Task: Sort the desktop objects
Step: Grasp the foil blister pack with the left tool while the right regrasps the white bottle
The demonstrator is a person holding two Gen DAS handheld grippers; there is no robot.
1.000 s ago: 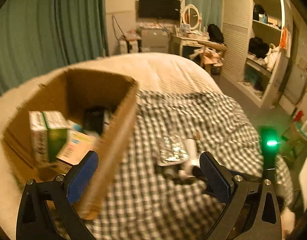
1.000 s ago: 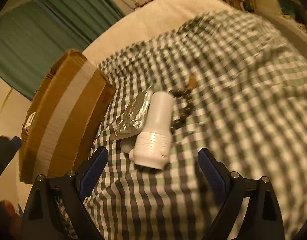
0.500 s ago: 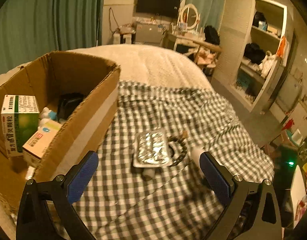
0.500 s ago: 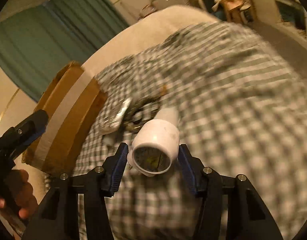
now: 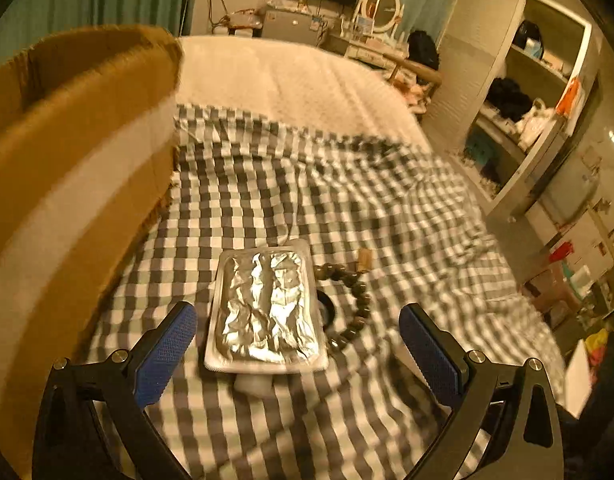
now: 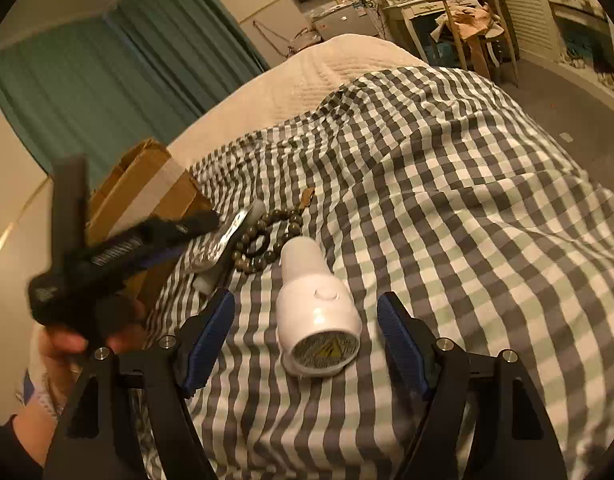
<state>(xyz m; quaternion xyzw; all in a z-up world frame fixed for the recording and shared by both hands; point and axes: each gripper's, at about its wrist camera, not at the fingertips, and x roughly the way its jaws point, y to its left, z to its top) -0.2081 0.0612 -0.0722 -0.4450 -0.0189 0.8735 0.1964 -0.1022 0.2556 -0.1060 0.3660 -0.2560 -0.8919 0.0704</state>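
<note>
Left gripper (image 5: 297,354) — jaws spread wide, holding nothing, blue pads either side of the foil blister pack (image 5: 267,308). The pack lies flat on the checked cloth (image 5: 407,216), foil face up, between the two pads without touching either. Something small and white pokes out from under its near edge; cannot tell what it is. At 3 o'clock from the pack, touching its right edge, lies the bead bracelet (image 5: 353,300), dark beads in a loop with a tan tag at its far end. The cardboard box (image 5: 71,184) stands at 10 o'clock from the pack, its taped wall blurred, contents hidden in the left wrist view.

Right gripper (image 6: 305,340) — jaws also apart, gripping nothing. The white bottle (image 6: 317,312) lies on its side on the cloth between the pads, clear of both, its round labelled end facing the camera and its narrow end pointing to 12 o'clock. At 11 o'clock from the bottle are the bracelet and the blister pack, seen edge-on. The left gripper, blurred, sits at 9 o'clock, in a hand (image 6: 67,340).
</note>
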